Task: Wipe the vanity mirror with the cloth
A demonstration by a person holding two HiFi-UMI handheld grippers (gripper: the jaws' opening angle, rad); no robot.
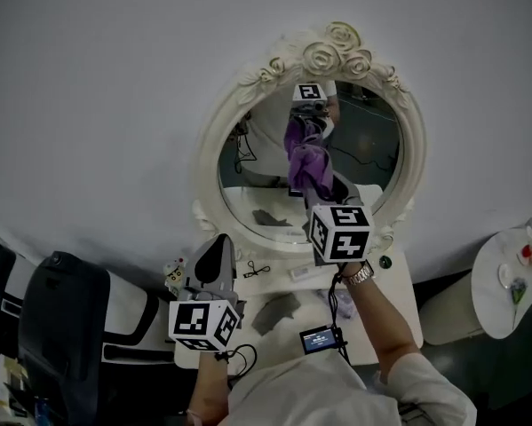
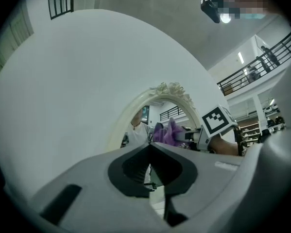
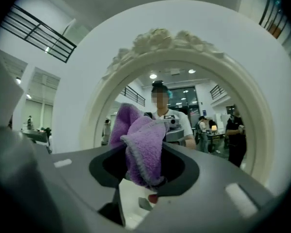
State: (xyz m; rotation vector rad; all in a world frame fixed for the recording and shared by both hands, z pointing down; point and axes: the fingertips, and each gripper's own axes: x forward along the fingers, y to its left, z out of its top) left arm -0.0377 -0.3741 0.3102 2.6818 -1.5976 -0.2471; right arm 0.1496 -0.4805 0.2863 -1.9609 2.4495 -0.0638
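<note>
An oval vanity mirror with a cream frame (image 1: pixel 248 96) topped with carved roses stands on a white vanity table against a white wall. My right gripper (image 1: pixel 316 187) is raised in front of the glass and shut on a purple cloth (image 1: pixel 306 162), which lies at or very near the upper middle of the glass; contact cannot be told. The right gripper view has the cloth (image 3: pixel 143 147) bunched between the jaws of the right gripper (image 3: pixel 146 166), with the mirror frame (image 3: pixel 157 38) around it. My left gripper (image 1: pixel 215 254) hangs lower left by the frame, jaws together and empty. From the left gripper (image 2: pixel 150 152) I see the cloth (image 2: pixel 163 132).
The vanity table (image 1: pixel 270 284) carries a grey rag (image 1: pixel 278 312), a small black clip (image 1: pixel 257 269) and a green bead (image 1: pixel 385 262). A small screen device (image 1: pixel 321 338) dangles on a cable. A black chair (image 1: pixel 61 327) is at left, a round white side table (image 1: pixel 505 300) at right.
</note>
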